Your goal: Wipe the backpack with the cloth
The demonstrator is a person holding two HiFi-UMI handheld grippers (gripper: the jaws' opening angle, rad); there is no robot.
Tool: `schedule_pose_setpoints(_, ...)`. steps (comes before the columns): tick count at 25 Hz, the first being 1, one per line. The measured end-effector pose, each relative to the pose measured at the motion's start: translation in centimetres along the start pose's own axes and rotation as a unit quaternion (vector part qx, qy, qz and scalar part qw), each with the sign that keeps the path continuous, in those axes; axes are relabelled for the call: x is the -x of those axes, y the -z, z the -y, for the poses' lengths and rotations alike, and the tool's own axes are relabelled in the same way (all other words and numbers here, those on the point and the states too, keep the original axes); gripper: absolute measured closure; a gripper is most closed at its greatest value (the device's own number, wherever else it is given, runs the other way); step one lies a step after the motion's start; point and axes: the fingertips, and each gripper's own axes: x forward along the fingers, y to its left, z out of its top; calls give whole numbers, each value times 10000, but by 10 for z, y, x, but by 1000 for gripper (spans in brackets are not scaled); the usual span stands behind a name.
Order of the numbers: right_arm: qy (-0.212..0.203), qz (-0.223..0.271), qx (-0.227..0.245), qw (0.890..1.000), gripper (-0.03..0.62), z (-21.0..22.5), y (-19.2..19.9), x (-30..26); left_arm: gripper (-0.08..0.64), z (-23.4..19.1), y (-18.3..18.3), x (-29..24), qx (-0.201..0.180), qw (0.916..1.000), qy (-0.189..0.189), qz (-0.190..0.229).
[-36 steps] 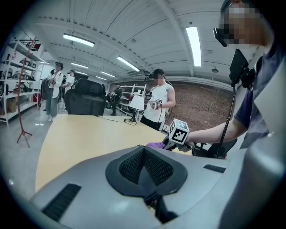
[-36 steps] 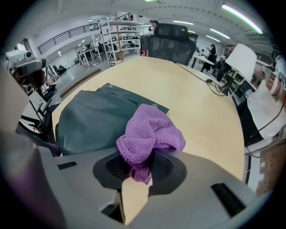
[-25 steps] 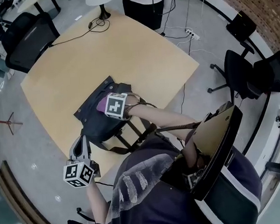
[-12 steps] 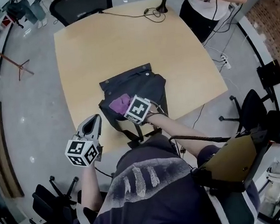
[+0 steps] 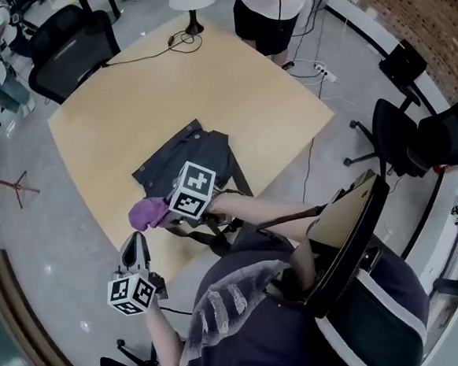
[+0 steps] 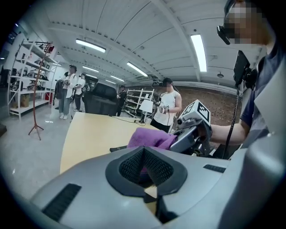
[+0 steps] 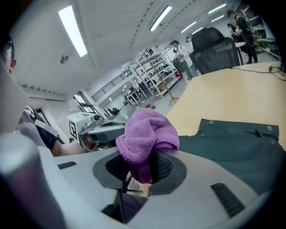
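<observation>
Cloth (image 5: 145, 214), clamped in right gripper (image 5: 162, 213), now hangs clear of backpack (image 5: 188, 162); left gripper (image 5: 133, 249) closed, empty; wiping likely paused.

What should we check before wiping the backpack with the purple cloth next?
1. Cloth pinched in the right gripper: ok.
2. Cloth touching the backpack: not ok, it is held up beside the bag's near corner.
3. Backpack lying flat on the table: ok.
4. Left gripper empty and off the bag: ok, jaws together on nothing.
5. Spots left to wipe: cannot tell.
</observation>
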Motion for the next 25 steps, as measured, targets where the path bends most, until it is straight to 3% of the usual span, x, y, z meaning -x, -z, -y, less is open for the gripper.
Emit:
schedule_pose_setpoints(4,-386,355,-72,9986,500,-28,-11,34,554,17,-4,3,-62,9999,-67,72)
schedule_pose_setpoints(8,-400,650,224,9968,500,-46,-4,77,554,42,-10,0,-202,9996,-124,138)
schedule_pose_setpoints(20,-434,1158,-118,9923,500,-63,100,203,554,195,17,-23,-398,9991,87,120)
schedule_pose_setpoints(25,-566,1680,-190,9840,500,-77,127,238,554,247,36,-9,-482,9987,-106,92)
